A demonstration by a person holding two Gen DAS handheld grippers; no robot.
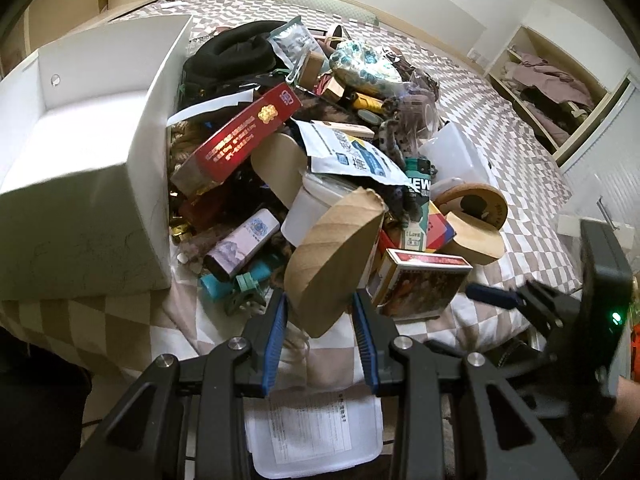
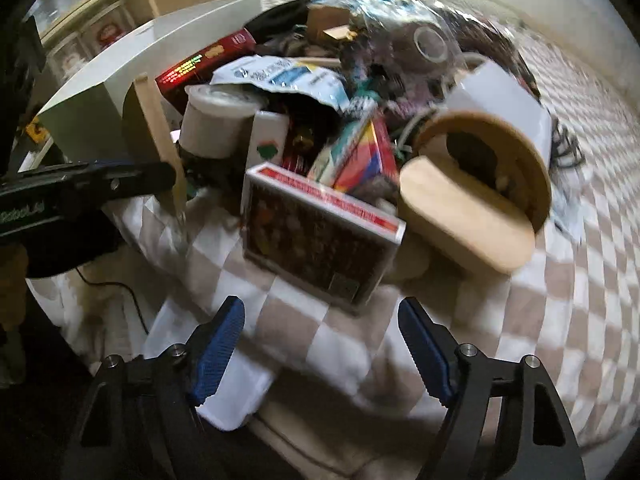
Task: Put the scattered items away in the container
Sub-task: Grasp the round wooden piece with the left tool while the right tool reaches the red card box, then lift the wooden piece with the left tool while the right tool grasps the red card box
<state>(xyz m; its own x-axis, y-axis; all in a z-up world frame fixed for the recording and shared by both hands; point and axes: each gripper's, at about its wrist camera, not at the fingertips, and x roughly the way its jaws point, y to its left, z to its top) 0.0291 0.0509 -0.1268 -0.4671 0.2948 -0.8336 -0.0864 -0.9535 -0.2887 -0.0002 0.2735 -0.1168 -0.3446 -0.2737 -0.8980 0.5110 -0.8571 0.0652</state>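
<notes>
My left gripper [image 1: 320,308] is shut on a tan oval wooden slab [image 1: 336,260], held on edge above the checkered bedspread. The slab also shows at the left of the right wrist view [image 2: 156,128]. A white open box, the container [image 1: 80,128], stands just left of the pile. My right gripper [image 2: 322,308] is open over the bedspread, its blue pads wide apart with nothing between them. A red-edged card box [image 2: 316,240] lies just ahead of its fingertips at the near edge of the pile [image 1: 420,284].
A dense heap of clutter fills the bed: a red carton [image 1: 244,136], a blue-and-white pouch [image 1: 352,156], a white tub [image 2: 216,120], a round wooden stand [image 2: 480,184], a tape roll [image 2: 430,46]. A printed white sheet [image 1: 316,432] lies below the left gripper. Shelving [image 1: 552,88] stands far right.
</notes>
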